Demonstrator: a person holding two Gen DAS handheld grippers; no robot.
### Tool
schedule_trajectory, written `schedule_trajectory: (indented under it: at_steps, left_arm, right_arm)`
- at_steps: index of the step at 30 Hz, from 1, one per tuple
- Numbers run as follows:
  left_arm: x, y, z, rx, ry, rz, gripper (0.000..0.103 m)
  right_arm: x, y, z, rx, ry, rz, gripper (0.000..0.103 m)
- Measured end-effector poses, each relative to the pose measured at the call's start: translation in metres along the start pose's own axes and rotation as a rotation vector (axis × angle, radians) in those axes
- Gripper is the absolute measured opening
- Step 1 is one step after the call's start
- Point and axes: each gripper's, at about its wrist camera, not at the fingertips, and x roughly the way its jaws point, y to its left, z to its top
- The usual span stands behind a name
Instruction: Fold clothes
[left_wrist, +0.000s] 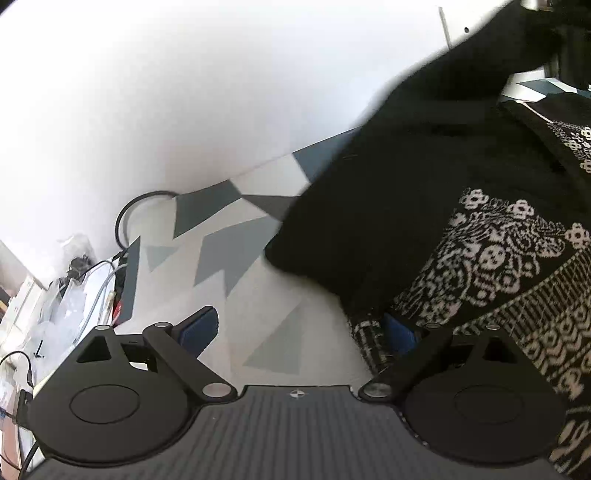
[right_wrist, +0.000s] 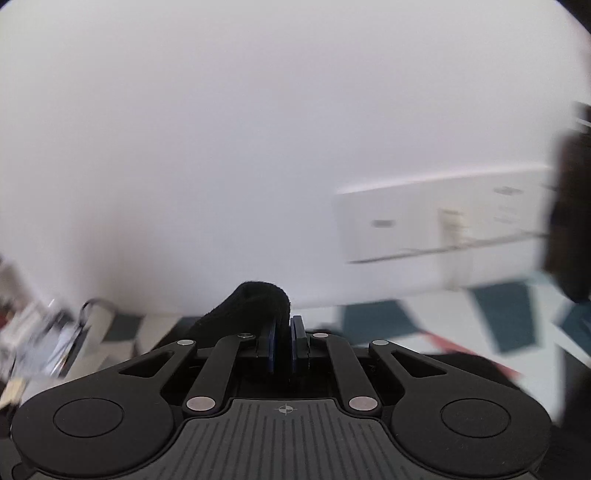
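the left gripper (left_wrist: 299, 325) has its jaws spread wide, nothing pinched between them. the black patterned garment (left_wrist: 424, 206) sits just ahead and off to its right, draped over the right-hand finger so only a bit of the blue pad (left_wrist: 397, 334) peeks out from under the cloth. the left-hand finger is bare over the grey-and-white geometric tablecloth (left_wrist: 258, 266). some cables (left_wrist: 125, 218) and clutter sit past the gripper's left side by the white wall.

the right gripper (right_wrist: 283, 332) is clamped tight on a black fold of that same garment (right_wrist: 258, 299), which bulges up just past its fingertips. beyond it, blurry, a white wall panel (right_wrist: 436, 218) up ahead to the right.
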Motion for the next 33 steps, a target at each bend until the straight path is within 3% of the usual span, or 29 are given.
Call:
schedule_trajectory:
  at_steps: [4,8,17,28,30,32,33]
  left_arm:
    - [0.001,0.014,-0.008,-0.002,-0.003,0.000,0.096]
    - [0.004,0.016,-0.014,0.017,-0.013,-0.012,0.097]
    - [0.000,0.021,-0.021,-0.003,-0.023,-0.027,0.097]
    - [0.000,0.021,-0.021,-0.025,-0.018,-0.028,0.098]
    - [-0.001,0.021,-0.020,-0.024,-0.016,-0.027,0.098]
    - [-0.001,0.021,-0.020,-0.024,-0.016,-0.022,0.098]
    - [-0.001,0.021,-0.020,-0.026,-0.017,-0.017,0.098]
  right_arm:
    - [-0.038,-0.049,-0.009,0.133,0.001,-0.095,0.003]
    - [-0.053,-0.079,-0.036,0.238,0.083,-0.152,0.003]
    - [-0.038,-0.084,-0.076,0.213,0.234,-0.204,0.004]
    - [-0.002,-0.076,-0.079,0.083,0.289,-0.238,0.042]
    - [0.004,-0.075,-0.080,0.059,0.298,-0.244,0.042]
    - [0.011,-0.073,-0.080,0.035,0.308,-0.250,0.033]
    - [0.014,-0.069,-0.079,0.003,0.302,-0.257,0.007]
